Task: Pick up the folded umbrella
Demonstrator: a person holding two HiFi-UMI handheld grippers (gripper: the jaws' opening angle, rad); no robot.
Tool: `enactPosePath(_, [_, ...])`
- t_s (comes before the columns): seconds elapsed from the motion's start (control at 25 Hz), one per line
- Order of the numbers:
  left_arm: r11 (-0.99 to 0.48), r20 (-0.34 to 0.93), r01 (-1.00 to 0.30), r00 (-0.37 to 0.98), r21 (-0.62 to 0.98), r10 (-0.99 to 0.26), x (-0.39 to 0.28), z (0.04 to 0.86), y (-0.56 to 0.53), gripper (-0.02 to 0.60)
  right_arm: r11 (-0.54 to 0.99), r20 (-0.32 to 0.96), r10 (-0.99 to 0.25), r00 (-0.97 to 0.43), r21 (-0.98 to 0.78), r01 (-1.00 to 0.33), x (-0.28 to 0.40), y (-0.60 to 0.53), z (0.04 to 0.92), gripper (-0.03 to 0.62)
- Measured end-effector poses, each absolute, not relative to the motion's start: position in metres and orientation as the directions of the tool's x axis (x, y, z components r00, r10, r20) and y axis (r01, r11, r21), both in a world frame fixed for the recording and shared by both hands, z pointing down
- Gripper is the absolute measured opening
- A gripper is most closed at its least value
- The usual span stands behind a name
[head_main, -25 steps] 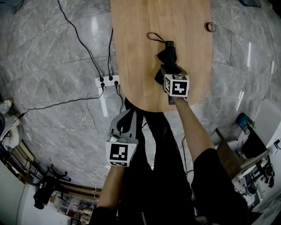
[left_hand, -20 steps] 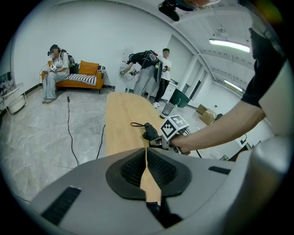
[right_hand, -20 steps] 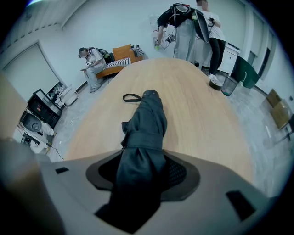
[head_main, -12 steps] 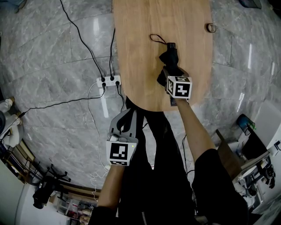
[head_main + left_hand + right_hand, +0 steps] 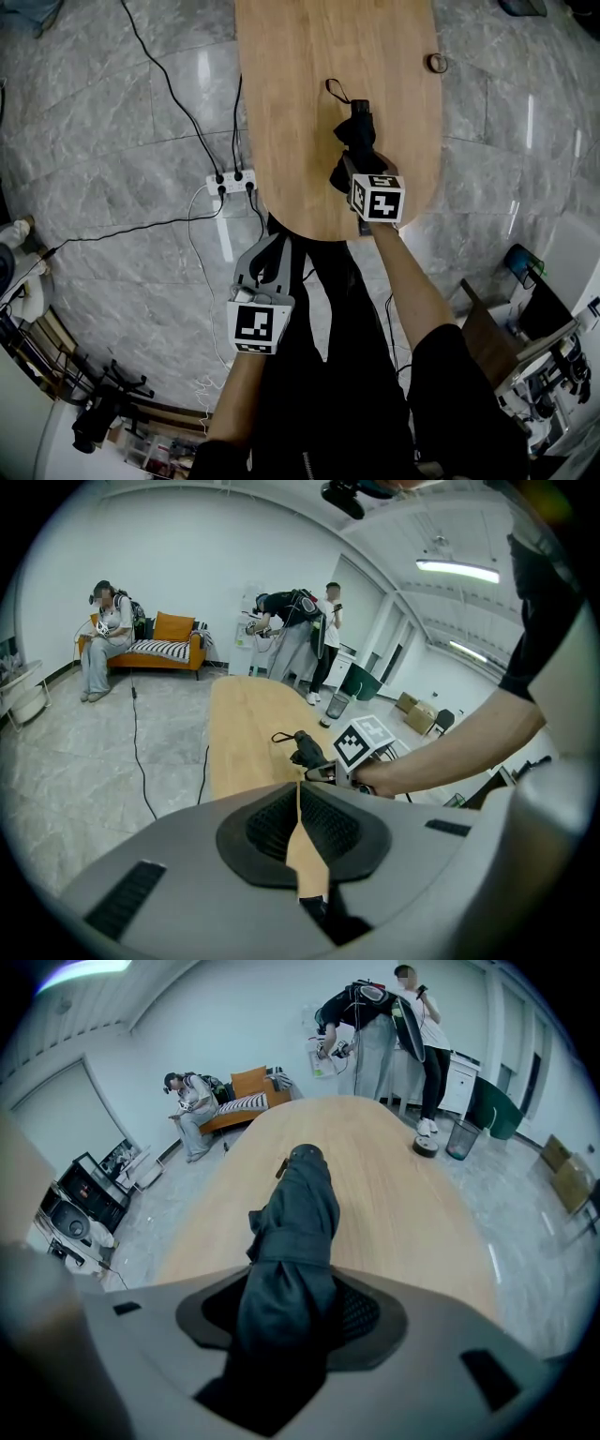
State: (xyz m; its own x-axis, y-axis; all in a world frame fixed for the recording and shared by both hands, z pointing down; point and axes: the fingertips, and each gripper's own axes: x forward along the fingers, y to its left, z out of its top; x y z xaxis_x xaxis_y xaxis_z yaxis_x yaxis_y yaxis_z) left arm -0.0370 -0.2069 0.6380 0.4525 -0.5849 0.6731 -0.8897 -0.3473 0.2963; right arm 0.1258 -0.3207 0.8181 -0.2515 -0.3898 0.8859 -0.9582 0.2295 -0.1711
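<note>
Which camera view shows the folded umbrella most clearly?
The right gripper view: the folded umbrella fills the centre, clamped between the jaws. The head view shows it small from above; the left gripper view, tiny and distant.

Each gripper is a smooth, pale-grey shell with small dark slots on its face. The left gripper [image 5: 272, 246] has a white cube [image 5: 255, 327] at its rear, printed with black square markers. The right gripper [image 5: 348, 169] has a like cube [image 5: 378, 200] behind its jaws. Black ribbed pads [image 5: 272, 822] line the jaws, set in a dark oval recess. Behind the grippers the forearms are bare. The person wears a short black sleeve [image 5: 455, 361] and dark trousers [image 5: 333, 300].
</note>
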Motion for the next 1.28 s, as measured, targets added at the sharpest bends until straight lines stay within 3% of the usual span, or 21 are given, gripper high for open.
enactPosePath(1.28, [-0.499, 0.605, -0.826, 0.543, 0.261, -0.582, 0.002, 0.566, -0.227, 0.018, 0.257, 0.752, -0.561, -0.346, -0.24, -0.936, 0.122, -0.297, 0.659, 0.222])
